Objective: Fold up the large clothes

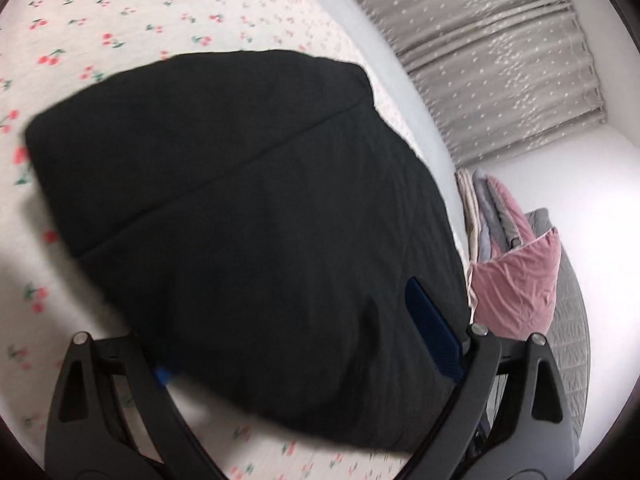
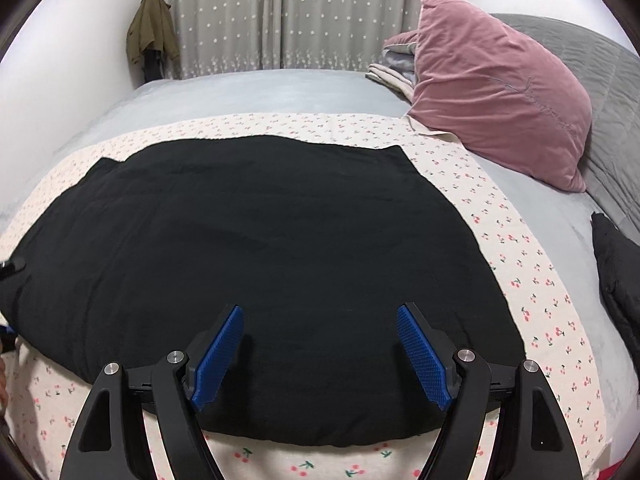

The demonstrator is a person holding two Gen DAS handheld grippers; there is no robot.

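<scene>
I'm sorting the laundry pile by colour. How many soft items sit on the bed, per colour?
Black: 2, the folded black garment and a second black garment at the right edge
Pink: 1, the pink pillow
Cherry-print: 1, the cherry-print sheet
Pale: 1, a stack of folded linens
Total: 5

The black garment [image 2: 256,264] covers the near middle of the cherry-print sheet [image 2: 532,280]; bare sheet rings it. Far right, a pink pillow [image 2: 500,96] and folded stack [image 2: 394,72] block passage. The far grey bedding [image 2: 256,92] lies open.
</scene>
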